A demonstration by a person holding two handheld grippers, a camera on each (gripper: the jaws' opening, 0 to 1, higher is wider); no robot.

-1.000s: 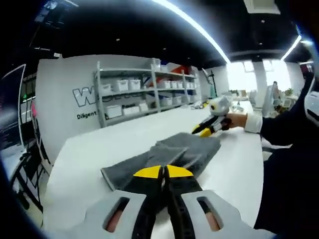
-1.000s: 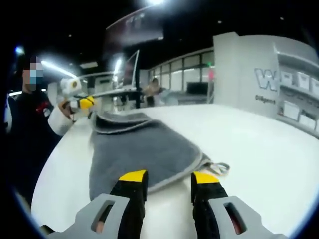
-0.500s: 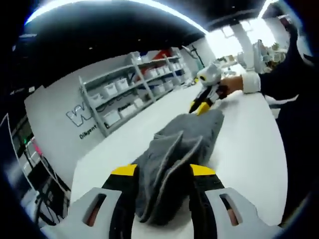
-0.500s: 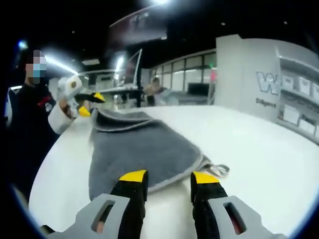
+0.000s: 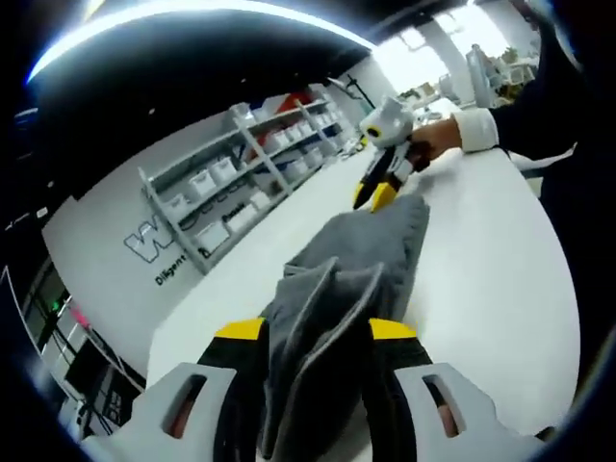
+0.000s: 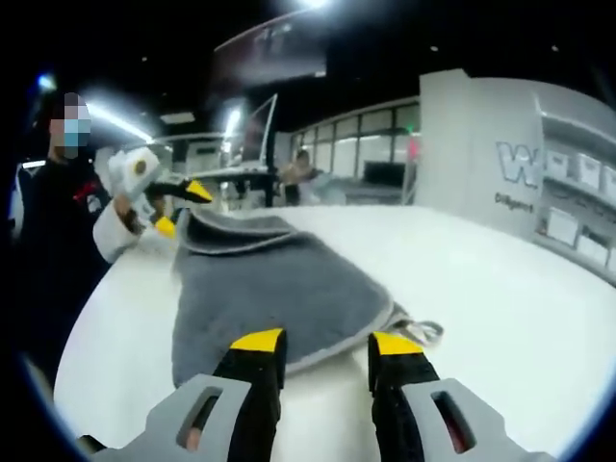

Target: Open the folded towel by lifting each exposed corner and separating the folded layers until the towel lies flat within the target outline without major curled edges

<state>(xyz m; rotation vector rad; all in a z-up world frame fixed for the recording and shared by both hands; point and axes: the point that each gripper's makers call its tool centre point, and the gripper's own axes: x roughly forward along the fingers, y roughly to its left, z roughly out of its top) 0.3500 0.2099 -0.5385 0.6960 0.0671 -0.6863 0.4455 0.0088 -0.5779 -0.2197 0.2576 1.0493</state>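
While the grey towel (image 6: 274, 284) is spread on the white table (image 6: 500, 289), its bunched folds are seen between the parted jaws of the left gripper (image 5: 313, 332). Just before the towel's near hemmed edge, the right gripper (image 6: 322, 345) is held with jaws apart.

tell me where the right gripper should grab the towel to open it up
Grip the near corner of the grey towel, by the small loop. The right gripper hangs open just short of that bound edge, so it should come in low along the table. The corner lies thin and flat, while the far end is bunched in layers by the left gripper.
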